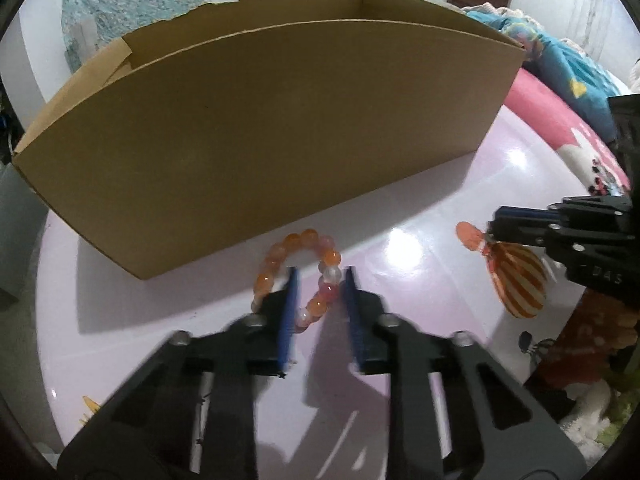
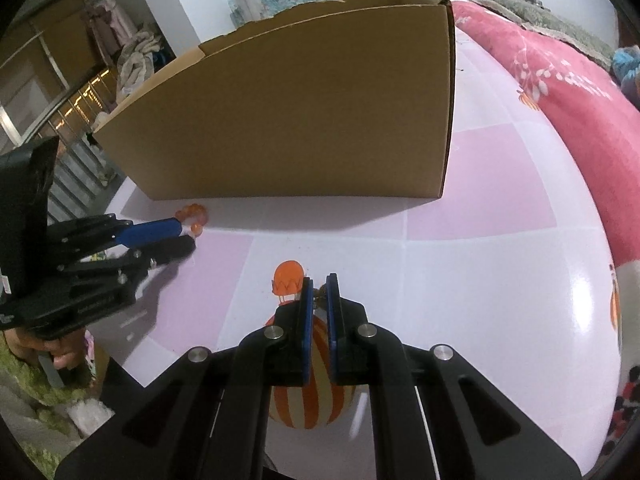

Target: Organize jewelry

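A bracelet of orange and pink beads [image 1: 304, 240] lies on the glossy pink-and-white table just in front of a tall open cardboard box [image 1: 260, 140]. My left gripper [image 1: 320, 276] is shut on the bracelet's right strand, whose beads sit between the blue pads. In the right wrist view the same bracelet [image 2: 192, 212] shows at the left gripper's [image 2: 190, 236] tips, by the box [image 2: 300, 112]. My right gripper [image 2: 319, 280] is shut on a small gold-coloured piece [image 2: 320, 293], too small to name. It hovers low over the table, to the right of the left gripper [image 1: 494, 228].
An orange striped hot-air balloon [image 2: 312, 380] looks printed on the table cover [image 2: 480, 240] under the right gripper. A pink blanket [image 2: 560, 80] lies along the table's right side. A person's hand [image 2: 60, 356] holds the left gripper. The box's inside is hidden.
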A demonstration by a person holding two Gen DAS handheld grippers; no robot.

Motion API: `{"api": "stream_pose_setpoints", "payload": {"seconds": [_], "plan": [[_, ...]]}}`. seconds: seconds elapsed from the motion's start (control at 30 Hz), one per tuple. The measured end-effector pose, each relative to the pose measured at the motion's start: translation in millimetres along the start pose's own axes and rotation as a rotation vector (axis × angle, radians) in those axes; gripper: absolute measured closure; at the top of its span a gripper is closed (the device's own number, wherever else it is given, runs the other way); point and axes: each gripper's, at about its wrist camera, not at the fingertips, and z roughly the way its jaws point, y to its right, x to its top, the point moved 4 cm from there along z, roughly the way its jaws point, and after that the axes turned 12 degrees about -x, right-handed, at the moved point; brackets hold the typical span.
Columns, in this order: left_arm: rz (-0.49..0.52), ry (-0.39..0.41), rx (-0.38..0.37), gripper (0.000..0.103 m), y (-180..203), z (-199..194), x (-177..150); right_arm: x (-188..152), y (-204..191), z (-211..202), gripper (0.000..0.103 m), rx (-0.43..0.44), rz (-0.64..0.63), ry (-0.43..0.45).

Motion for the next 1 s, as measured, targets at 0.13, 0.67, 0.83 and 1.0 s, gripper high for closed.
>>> {"api": "stream_pose_setpoints", "payload": {"seconds": [0.13,0.67,0.83,1.0], "plan": [[-0.037,-0.011,-0.015,0.094,-5.6,-6.9,-2.5,-2.1,-2.7,-10.0,0.084,-0.001,-0.034,0.010],[-0.058,-0.008,-0.036,0.094,-4.6,-16.3,-17.5,0.1,-11.1,-1.7,0.078,-0.105,-0.130,0.000],[-0.059,-0.002,-0.045,0.094,-1.1,-12.3,-17.8,3.0,-18.6,-0.1,0.091,-0.116,-0.177,-0.012],[-0.057,-0.001,-0.047,0.094,-1.4,-11.7,-17.4,4.3,-21.1,0.0,0.095,-0.118,-0.185,-0.025]]}}
